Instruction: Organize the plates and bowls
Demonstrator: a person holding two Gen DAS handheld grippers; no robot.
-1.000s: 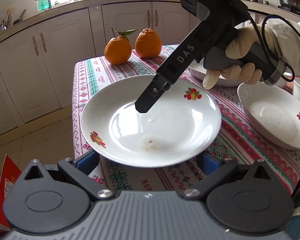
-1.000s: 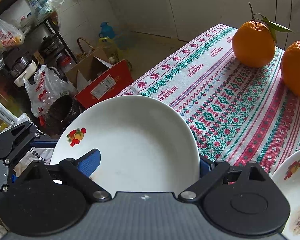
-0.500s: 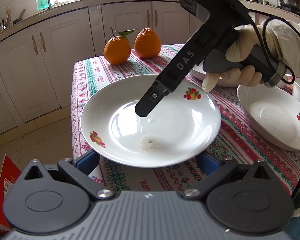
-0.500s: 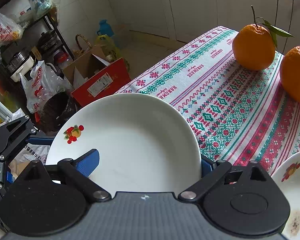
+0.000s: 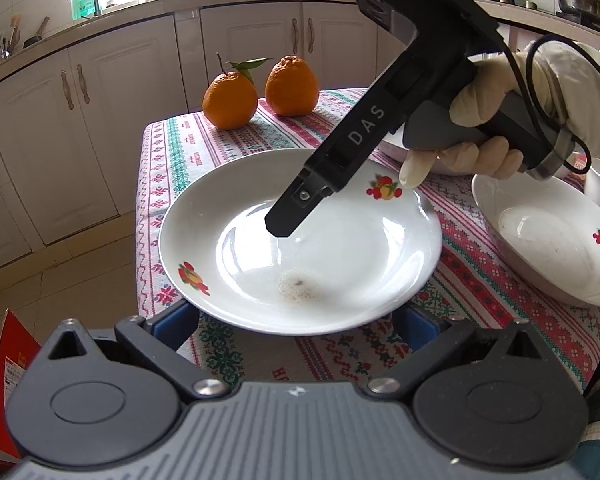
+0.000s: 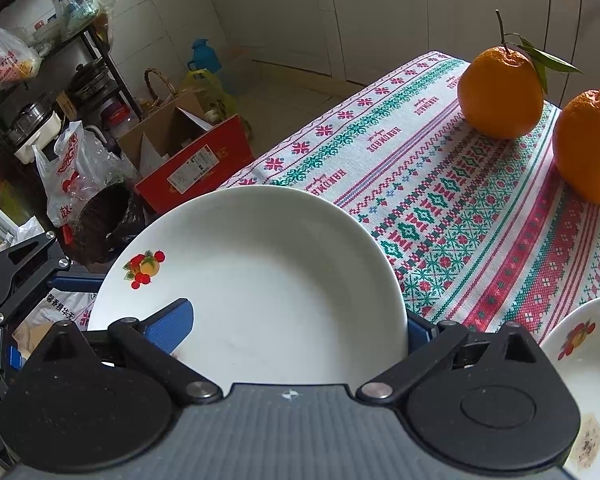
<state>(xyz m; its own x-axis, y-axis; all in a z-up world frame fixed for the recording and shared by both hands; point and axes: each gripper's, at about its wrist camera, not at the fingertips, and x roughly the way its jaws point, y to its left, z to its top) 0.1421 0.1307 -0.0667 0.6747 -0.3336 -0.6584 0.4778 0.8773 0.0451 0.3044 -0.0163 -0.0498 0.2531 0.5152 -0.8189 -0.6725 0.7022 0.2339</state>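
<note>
Now right gripper [image 5: 284,224] jaws wider, plate [image 5: 340,280] unmoved

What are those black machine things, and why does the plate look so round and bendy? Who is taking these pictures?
No robot here. A person holds a hand tool, called a gripper, in each hand. Each one carries a tiny wide-eyed camera, and that is what bends everything.

One picture looks out from the left gripper. Its blue fingers stand wide apart at the near rim of the white plate. It also sees a gloved hand holding the right gripper over that plate.

The other picture looks out from the right gripper. Its jaws have just been opening. Part of the plate lies between them, but they do not squeeze it.

Nothing is gripped right now. On the patterned tablecloth are the plate, a white bowl with crumbs in it, and two oranges.
</note>
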